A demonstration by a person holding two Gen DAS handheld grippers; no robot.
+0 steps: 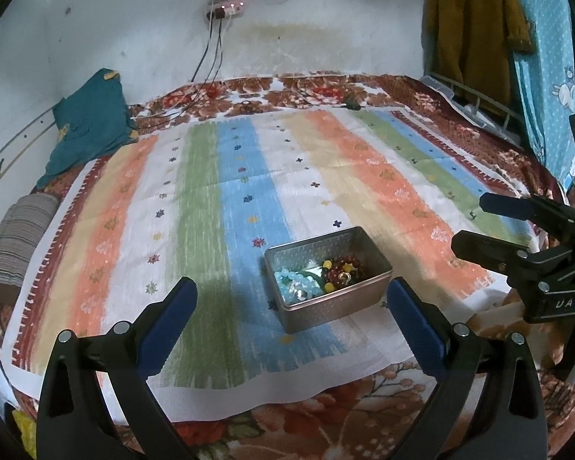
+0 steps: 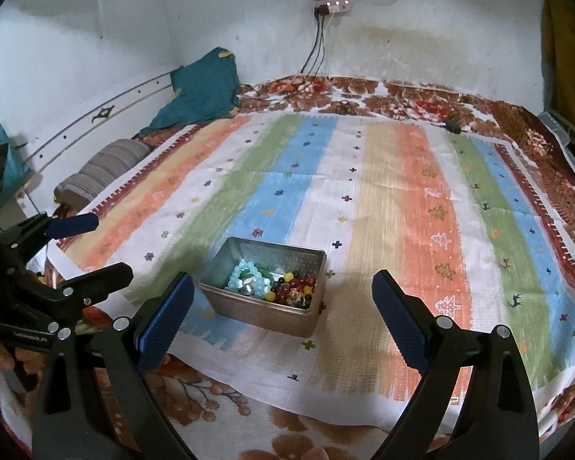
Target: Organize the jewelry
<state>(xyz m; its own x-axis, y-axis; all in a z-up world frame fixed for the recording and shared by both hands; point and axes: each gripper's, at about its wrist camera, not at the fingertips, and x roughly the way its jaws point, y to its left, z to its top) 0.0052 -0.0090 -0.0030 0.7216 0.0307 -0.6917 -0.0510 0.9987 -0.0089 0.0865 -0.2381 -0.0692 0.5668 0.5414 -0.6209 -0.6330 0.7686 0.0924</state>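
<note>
Both the left gripper (image 1: 291, 308) and right gripper (image 2: 283, 301) are hovering wide and empty, the tin (image 1: 358, 297) of beads (image 1: 318, 276) sitting ahead between them near the cloth's (image 1: 211, 176) near edge, long axis crosswise

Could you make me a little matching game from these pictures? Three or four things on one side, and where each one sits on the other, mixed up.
Things:
1. pale blue bead bracelet
2. teal cloth
3. striped bolster
4. power strip

Places:
A. on the wall above the bed
B. inside the metal tin
C. lying at the bed's left edge, nearer than the crumpled fabric
D. heaped in the far left corner of the bed

Pairs: 1-B, 2-D, 3-C, 4-A
</note>
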